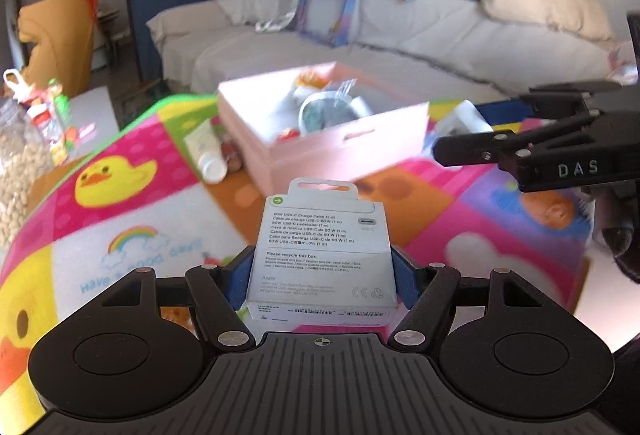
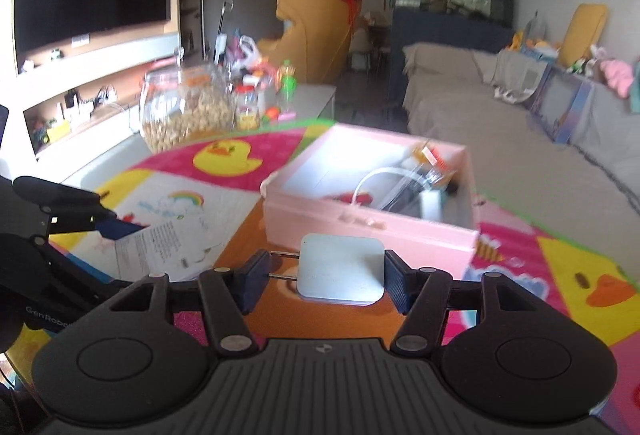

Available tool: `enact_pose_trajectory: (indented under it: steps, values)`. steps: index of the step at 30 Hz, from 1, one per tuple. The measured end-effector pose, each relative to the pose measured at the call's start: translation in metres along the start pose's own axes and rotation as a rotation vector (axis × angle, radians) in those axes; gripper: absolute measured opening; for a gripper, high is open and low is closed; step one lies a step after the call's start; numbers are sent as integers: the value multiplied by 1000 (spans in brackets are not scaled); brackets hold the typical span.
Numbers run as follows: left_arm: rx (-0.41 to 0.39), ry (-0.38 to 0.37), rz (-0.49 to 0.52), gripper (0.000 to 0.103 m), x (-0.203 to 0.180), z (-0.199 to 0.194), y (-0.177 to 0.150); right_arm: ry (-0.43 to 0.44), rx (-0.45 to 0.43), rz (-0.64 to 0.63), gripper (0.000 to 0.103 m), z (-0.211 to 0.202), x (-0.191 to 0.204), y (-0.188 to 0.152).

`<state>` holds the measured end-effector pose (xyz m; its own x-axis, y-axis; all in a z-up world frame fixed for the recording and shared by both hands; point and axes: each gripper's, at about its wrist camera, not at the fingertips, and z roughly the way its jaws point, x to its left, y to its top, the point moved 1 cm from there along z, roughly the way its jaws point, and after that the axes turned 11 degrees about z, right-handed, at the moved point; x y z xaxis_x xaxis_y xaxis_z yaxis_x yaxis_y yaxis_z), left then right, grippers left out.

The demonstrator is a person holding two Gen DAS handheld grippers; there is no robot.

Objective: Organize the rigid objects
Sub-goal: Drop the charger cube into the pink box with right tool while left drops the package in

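Cable box [image 1: 322,255], white with printed text and a hang tab on top, stands upright between the blue pads of my left gripper [image 1: 322,275]; both pads press its sides and it is lifted clear of the play mat [image 1: 132,219]. The jaws stand wide because the box is wide. Ahead of it sits the pink storage box [image 1: 340,143], open-topped, with a clear container and a few small items inside that I cannot make out through the blur. A white tube [image 1: 206,151] lies on the mat just beside the pink box's left wall.

My right gripper [image 2: 322,281] has hold of a white square charger [image 2: 340,269], its two metal prongs pointing left toward one pad, while the other pad presses the opposite face. The fingers are about half open around it. The charger appears to be off the mat, though the blur makes that hard to judge. The pink storage box [image 2: 360,231] lies directly beyond the charger, near it. From the left wrist view the right gripper [image 1: 460,143] reaches in from the right edge, near the box's right corner. A jar of nuts [image 2: 186,111] stands on the table beyond the mat.
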<state>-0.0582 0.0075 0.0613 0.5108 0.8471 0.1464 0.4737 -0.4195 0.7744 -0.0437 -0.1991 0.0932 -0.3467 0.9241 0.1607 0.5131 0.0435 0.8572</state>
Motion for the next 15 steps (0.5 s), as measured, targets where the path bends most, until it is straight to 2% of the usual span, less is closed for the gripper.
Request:
enact_pose_trajectory:
  steps: [4, 8, 10, 12, 15]
  values:
    - [-81, 61, 33, 75, 5, -1, 38, -38, -69, 2, 61, -17, -13, 5]
    - [-186, 119, 46, 74, 23, 20, 97, -54, -66, 45, 61, -9, -26, 5]
    - [-235, 106, -3, 74, 40, 43, 128, -57, -47, 65, 61, -1, -31, 3]
    - [-271, 83, -104, 72, 60, 74, 147, -61, -27, 82, 61, 7, -35, 1]
    - [-230, 42, -276, 70, 83, 113, 153, -72, -21, 89, 61, 9, -39, -2]
